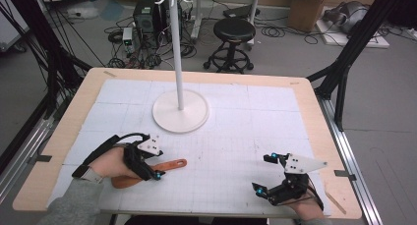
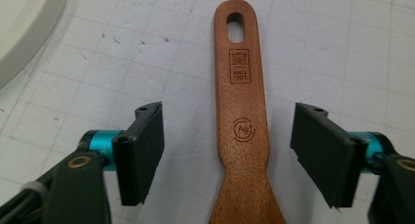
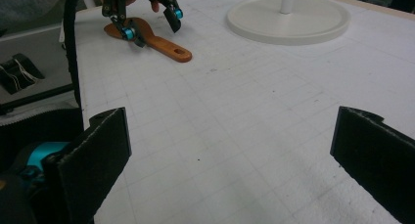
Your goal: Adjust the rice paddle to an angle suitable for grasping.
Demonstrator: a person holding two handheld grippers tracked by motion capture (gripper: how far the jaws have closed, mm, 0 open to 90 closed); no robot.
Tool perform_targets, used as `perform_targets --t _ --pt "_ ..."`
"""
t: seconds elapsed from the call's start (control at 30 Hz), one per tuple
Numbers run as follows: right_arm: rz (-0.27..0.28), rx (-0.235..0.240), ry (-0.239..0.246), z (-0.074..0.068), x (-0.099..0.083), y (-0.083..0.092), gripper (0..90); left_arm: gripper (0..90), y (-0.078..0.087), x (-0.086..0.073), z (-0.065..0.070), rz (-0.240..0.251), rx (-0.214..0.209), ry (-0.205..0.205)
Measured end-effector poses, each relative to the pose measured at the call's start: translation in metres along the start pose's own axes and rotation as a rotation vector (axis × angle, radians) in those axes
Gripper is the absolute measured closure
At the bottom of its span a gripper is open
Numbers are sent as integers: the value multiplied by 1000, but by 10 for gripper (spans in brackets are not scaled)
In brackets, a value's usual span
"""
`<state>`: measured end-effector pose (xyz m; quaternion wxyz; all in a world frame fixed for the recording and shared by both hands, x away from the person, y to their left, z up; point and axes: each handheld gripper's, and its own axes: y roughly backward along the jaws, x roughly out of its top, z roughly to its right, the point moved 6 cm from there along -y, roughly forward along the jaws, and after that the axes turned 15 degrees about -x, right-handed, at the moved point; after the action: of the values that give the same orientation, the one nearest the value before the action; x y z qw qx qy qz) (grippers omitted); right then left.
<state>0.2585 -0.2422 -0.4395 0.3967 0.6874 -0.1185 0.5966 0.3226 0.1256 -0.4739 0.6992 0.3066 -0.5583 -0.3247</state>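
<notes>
The left gripper (image 2: 227, 155) straddles the handle of a wooden spatula (image 2: 241, 131) lying flat on the gridded worktop (image 1: 236, 136), jaws spread and clear of it on both sides. The white stand base (image 1: 180, 111) sits beyond, well apart. The right gripper (image 1: 273, 176) rests near the front edge, jaws spread, holding nothing.

mat centre free, stand base (image 1: 180, 118) blocks rear

— Left tongs (image 1: 156, 167)?
— Low by the counter's near-left corner, jaws apart, pads gripping nothing.
— Right tongs (image 1: 262, 173)?
— By the near-right corner, spread wide, hand (image 1: 306, 209) at the near edge.
</notes>
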Motion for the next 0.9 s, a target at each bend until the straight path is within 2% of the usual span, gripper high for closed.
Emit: perform_targets --t 0.23,0.3,0.9 --pt "4 -1 -7 -1 0 0 0 416 -1 -1 3 -16 -34 -6" --pt "-1 0 -4 -1 0 0 0 439 -2 -1 3 -10 -31 -4" --pt "-14 5 -3 -2 -2 -1 0 492 -1 -1 0 -8 -46 13"
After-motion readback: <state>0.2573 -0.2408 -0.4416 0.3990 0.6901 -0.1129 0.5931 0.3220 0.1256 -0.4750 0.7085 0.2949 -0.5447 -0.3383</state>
